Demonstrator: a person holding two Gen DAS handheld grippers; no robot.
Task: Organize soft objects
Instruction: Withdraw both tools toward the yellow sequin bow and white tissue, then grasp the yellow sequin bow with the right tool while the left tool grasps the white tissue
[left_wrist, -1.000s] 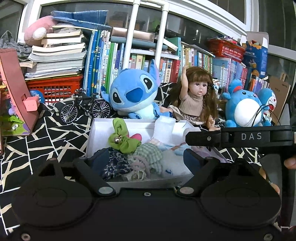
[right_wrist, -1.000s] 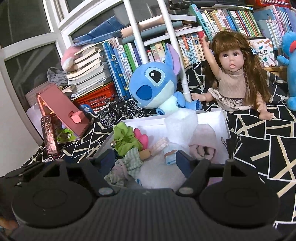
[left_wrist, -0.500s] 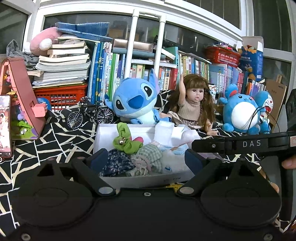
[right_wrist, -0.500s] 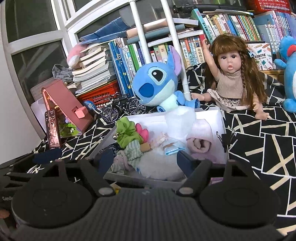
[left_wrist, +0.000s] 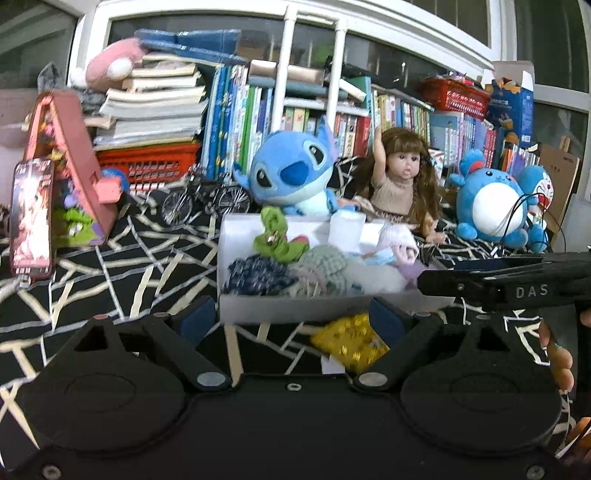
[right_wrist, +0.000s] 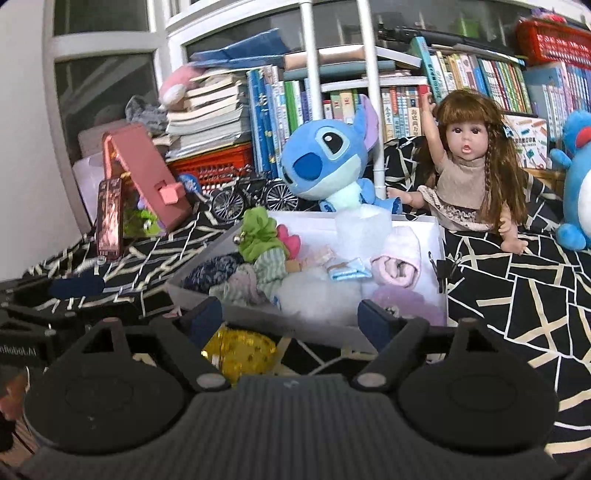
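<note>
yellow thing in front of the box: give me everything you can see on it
The yellow item is a soft, crumpled piece of shiny gold-yellow fabric with a small spotted pattern, maybe sequins. It lies on the black-and-white cloth just outside the near wall of the white box, not in it. Nothing grips it: it sits between the open jaws of the left gripper, and also low between those of the right gripper. Its near edge is hidden.

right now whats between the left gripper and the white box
In the left wrist view, a yellow gold-dotted cloth lies on the black patterned cover, between the open left gripper and the near wall of the white box.
</note>
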